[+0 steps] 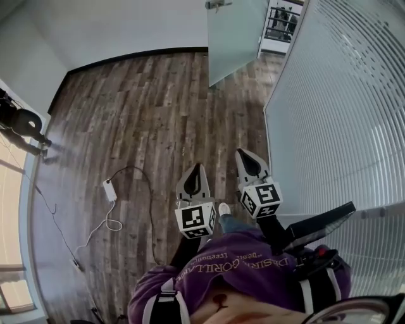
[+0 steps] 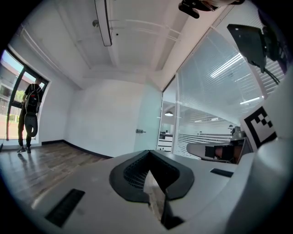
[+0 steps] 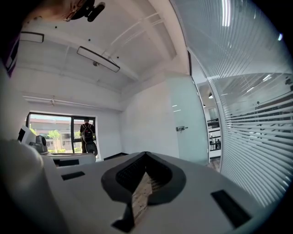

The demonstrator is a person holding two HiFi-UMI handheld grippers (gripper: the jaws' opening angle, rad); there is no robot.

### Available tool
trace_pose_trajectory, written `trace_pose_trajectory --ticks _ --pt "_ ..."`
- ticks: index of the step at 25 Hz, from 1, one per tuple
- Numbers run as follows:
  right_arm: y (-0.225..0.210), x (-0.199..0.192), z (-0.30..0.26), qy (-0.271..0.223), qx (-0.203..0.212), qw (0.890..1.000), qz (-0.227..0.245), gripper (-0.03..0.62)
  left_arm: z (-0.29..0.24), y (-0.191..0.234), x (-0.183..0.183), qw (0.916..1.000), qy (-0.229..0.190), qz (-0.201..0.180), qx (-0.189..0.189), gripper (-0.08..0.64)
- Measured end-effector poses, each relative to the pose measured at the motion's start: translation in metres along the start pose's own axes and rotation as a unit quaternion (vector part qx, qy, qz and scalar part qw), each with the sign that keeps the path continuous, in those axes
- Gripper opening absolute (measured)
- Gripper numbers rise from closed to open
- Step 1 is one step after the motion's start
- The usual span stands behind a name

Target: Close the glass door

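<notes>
Starting with the head view, the glass door [image 1: 235, 38] was seen standing open at the far end of the wooden floor [image 1: 139, 114], well apart from both grippers. Its handle [image 1: 218, 5] was cut off by the top edge. The left gripper [image 1: 195, 174] and the right gripper [image 1: 245, 158] were held side by side, pointed towards it, near the striped glass wall [image 1: 329, 114].

In the left gripper view, the left gripper [image 2: 149, 155] was shown clenched, with nothing between its jaws. The glass door [image 2: 149, 116] was seen ahead, with the handle [image 2: 140, 131] small and hard to make out.

In the right gripper view, the right gripper [image 3: 145, 157] was likewise shown clenched and empty. The glass door [image 3: 187, 121] was seen with its handle [image 3: 181, 129] at mid-height.

The panel was judged to be heavy, stiff, smooth and breakable, so a slow swing was thought wise. It was judged best taken by the metal handle, or pushed flat near that edge. The hinges, the latch and the bottom of the frame could not be made out in any view.
</notes>
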State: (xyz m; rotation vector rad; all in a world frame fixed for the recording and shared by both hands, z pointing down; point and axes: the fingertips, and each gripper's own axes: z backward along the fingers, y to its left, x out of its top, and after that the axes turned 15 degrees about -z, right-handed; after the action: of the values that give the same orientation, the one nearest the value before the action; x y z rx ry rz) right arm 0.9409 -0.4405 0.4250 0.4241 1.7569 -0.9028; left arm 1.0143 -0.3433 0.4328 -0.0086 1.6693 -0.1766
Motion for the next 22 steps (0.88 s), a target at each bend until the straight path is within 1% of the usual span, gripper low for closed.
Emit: trace_pose_trajectory --ticks 4,7,13,19,22 --pt "-0.03 0.023 -0.035 0.001 -0.003 1.0 -0.003 -0.011 -0.046 0.003 0.014 0.9999 -0.005 0.0 0.01 0.002" --pt "-0.045 0.033 -0.06 0.001 0.001 1.0 -0.006 -0.011 -0.074 0.009 0.014 0.9998 0.0 0.005 0.018 0.002" --pt "-0.061 0.043 -0.102 0.015 0.028 0.999 0.002 -0.011 -0.114 0.023 0.012 0.9986 0.008 0.016 0.049 0.002" --pt "-0.071 0.048 -0.14 0.021 0.042 0.999 0.0 -0.011 -0.148 0.041 0.009 0.9975 0.014 0.017 0.067 0.002" --pt "-0.074 0.05 -0.161 0.021 0.042 0.999 -0.005 -0.011 -0.166 0.051 0.008 0.9975 0.014 0.021 0.065 0.002"
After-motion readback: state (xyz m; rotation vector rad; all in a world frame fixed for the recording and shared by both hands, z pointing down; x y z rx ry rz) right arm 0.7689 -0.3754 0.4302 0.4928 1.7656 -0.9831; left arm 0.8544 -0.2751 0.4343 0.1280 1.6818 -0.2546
